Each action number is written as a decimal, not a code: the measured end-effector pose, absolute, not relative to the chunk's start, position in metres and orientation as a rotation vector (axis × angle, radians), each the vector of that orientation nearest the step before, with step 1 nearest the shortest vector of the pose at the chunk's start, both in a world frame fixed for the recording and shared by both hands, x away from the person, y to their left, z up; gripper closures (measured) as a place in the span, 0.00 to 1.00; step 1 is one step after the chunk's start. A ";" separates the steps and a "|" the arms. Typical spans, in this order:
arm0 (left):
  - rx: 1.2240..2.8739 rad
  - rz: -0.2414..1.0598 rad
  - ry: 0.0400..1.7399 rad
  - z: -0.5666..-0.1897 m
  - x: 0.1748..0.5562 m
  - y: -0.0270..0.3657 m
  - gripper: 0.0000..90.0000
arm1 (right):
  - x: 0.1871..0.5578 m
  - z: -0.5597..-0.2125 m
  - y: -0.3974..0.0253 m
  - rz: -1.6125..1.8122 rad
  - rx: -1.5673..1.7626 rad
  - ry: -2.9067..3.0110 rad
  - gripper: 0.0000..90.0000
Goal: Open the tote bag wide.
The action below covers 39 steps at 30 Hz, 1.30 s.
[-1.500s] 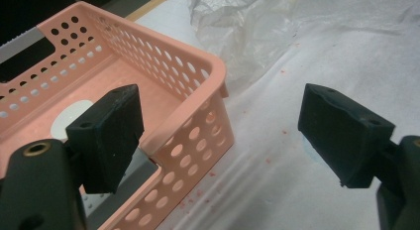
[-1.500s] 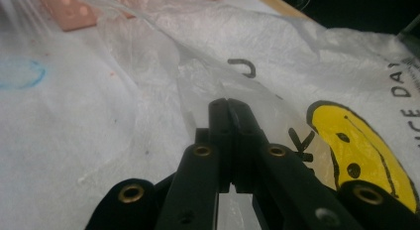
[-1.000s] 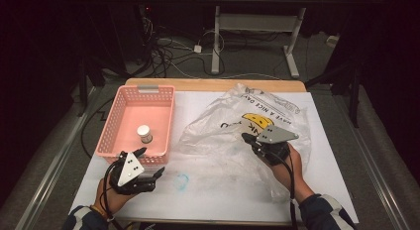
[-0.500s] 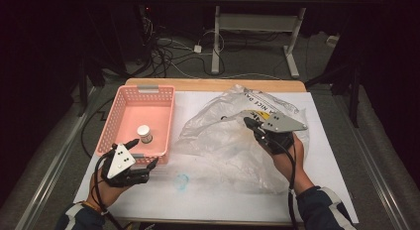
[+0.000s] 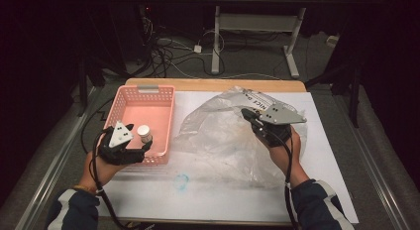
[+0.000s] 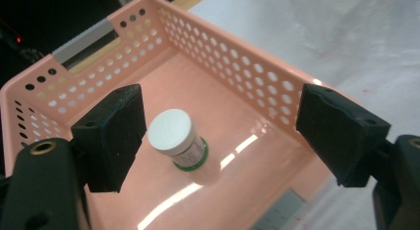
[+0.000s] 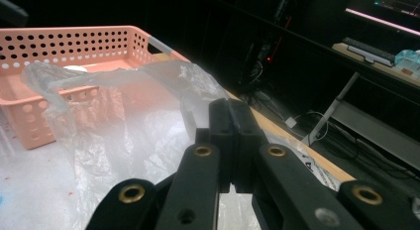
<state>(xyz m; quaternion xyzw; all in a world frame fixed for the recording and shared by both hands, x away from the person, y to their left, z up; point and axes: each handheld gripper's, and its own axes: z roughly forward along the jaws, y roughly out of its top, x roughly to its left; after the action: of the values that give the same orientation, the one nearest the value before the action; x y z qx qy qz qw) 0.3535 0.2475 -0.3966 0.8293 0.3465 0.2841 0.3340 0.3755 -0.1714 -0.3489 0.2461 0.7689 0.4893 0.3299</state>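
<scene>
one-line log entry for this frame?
left gripper: open over bottle in basket | right gripper: shut on plastic bag

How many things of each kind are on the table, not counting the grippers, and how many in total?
Pink perforated basket: 1
White-capped small bottle, standing in the basket: 1
Clear plastic bag, with its edge pinched in the right gripper: 1
White sheet covering the table: 1
Total: 4
</scene>
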 end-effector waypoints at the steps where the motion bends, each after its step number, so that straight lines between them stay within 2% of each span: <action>1: 2.194 0.736 0.910 -0.397 0.360 0.247 0.21 | 0.376 -0.349 -0.171 1.282 0.642 2.016 1.00; 7: 2.341 0.663 0.965 -0.403 0.402 0.246 0.21 | 0.376 -0.352 -0.169 1.282 0.620 2.043 1.00; 12: 2.426 0.534 1.024 -0.408 0.431 0.245 0.32 | 0.375 -0.355 -0.169 1.271 0.601 2.061 1.00; 16: 2.573 0.415 1.064 -0.423 0.448 0.242 0.41 | 0.376 -0.356 -0.170 1.269 0.604 2.070 1.00; 21: 2.554 0.372 1.070 -0.429 0.456 0.248 0.52 | 0.376 -0.357 -0.173 1.259 0.600 2.075 1.00; 23: 2.553 0.352 1.062 -0.428 0.456 0.250 0.52 | 0.375 -0.357 -0.174 1.265 0.609 2.065 1.00; 28: 2.567 0.354 1.044 -0.428 0.456 0.251 0.53 | 0.376 -0.352 -0.177 1.279 0.619 2.032 1.00; 32: 2.571 0.405 1.050 -0.426 0.453 0.252 0.53 | 0.376 -0.347 -0.175 1.284 0.615 2.021 1.00; 39: 2.441 0.512 1.032 -0.410 0.439 0.261 0.54 | 0.378 -0.348 -0.173 1.285 0.624 2.025 1.00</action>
<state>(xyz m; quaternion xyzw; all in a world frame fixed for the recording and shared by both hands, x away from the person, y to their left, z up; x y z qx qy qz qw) 0.4395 0.2609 -0.4103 0.8823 0.3729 0.1851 0.2195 0.3775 -0.1728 -0.3480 0.2381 0.7726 0.4902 0.3258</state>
